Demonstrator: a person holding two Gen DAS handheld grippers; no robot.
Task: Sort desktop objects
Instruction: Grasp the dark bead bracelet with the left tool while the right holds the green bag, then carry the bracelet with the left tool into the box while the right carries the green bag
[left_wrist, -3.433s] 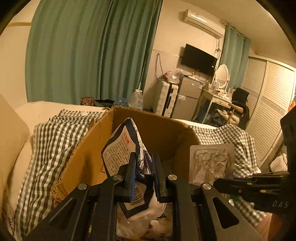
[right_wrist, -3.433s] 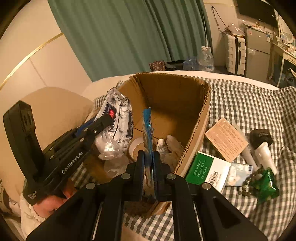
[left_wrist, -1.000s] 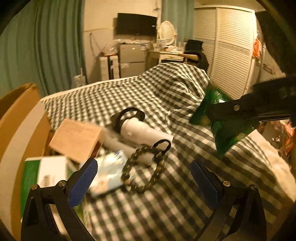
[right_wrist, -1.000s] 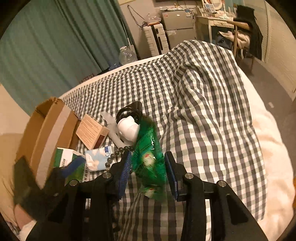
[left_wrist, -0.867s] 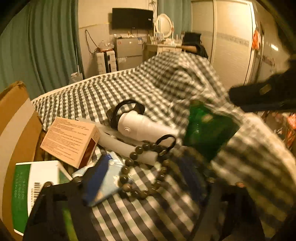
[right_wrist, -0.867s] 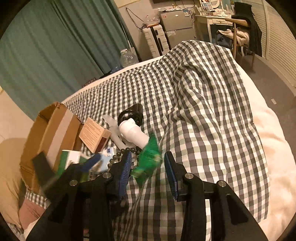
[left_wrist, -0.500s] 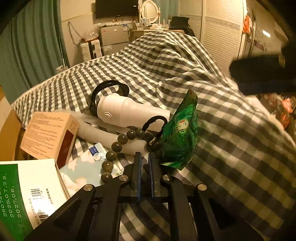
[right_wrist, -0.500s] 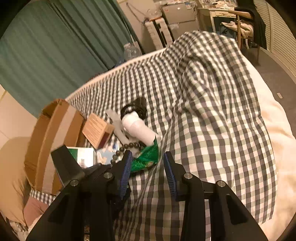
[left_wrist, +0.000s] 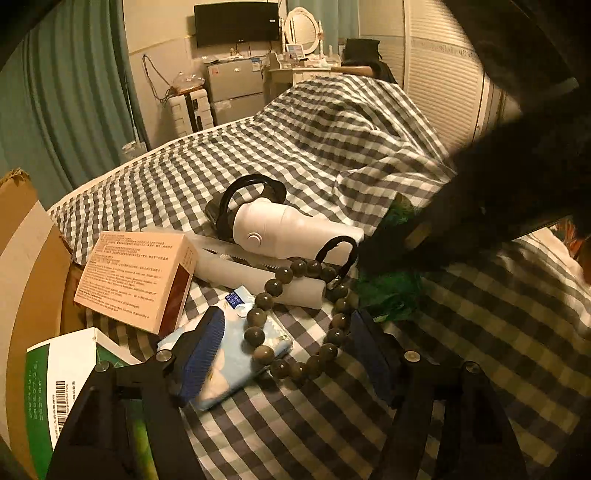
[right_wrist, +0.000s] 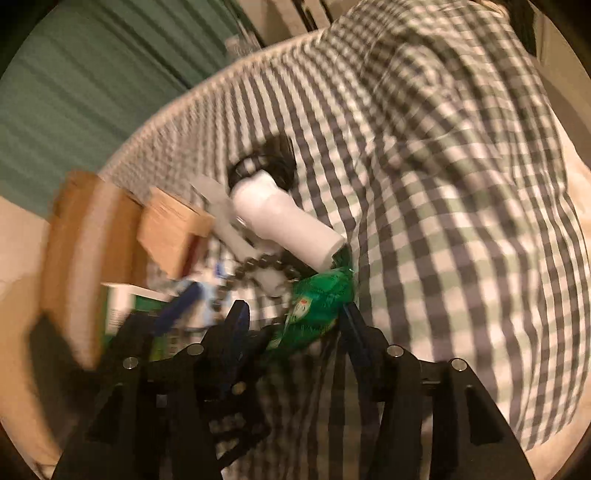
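Observation:
A brown bead bracelet (left_wrist: 295, 314) lies on the checked bedspread (left_wrist: 332, 140), partly over a pale blue tissue packet (left_wrist: 236, 354). My left gripper (left_wrist: 286, 350) is low over both with its jaws opening; the beads lie between them, unpressed. A green snack packet (right_wrist: 314, 310) lies next to the beads. My right gripper (right_wrist: 295, 326) straddles it, jaws opening, in a blurred view. The left wrist view shows the right gripper as a dark mass (left_wrist: 480, 206) over the green packet (left_wrist: 391, 295).
A cardboard box (left_wrist: 22, 258) stands at the left. Beside it lie a green-and-white carton (left_wrist: 48, 387) and a tan carton (left_wrist: 136, 273). A white cylindrical device (left_wrist: 288, 232) with a black ring (left_wrist: 255, 184) and a white tube (left_wrist: 258, 277) lie behind the beads.
The green packet dropped from my right gripper onto the bed, and that gripper has come down over it. My left gripper shut, then opened again around the beads.

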